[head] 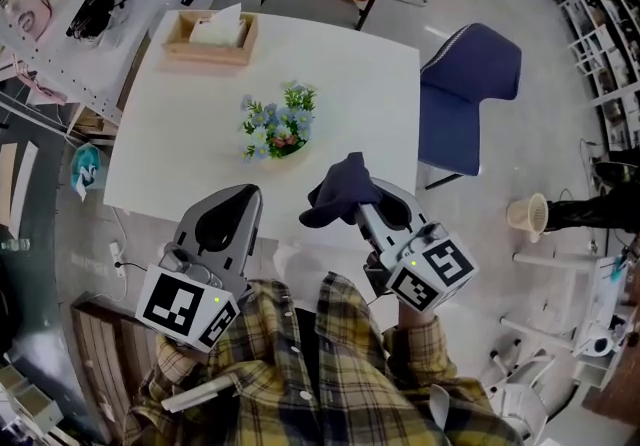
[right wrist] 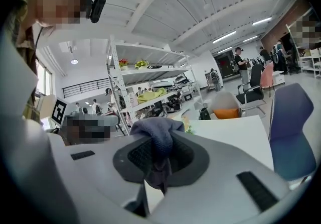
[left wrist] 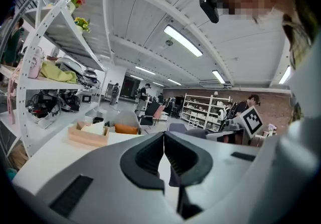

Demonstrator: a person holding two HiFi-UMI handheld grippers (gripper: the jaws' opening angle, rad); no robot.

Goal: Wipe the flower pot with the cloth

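- My left gripper [head: 243, 196] hangs at the table's [head: 370, 84] seven o'clock edge, jaws pressed together on nothing.
- The pot [head: 281, 126] stands mid-table, at that gripper's one o'clock, with a tissue box [head: 211, 37] at the pot's eleven o'clock.
- My right gripper [head: 354, 201], at the pot's five o'clock, has its jaws clamped on the dark cloth [head: 336, 194], clear of the pot.
- A blue chair [head: 468, 94] stands at the table's three o'clock.
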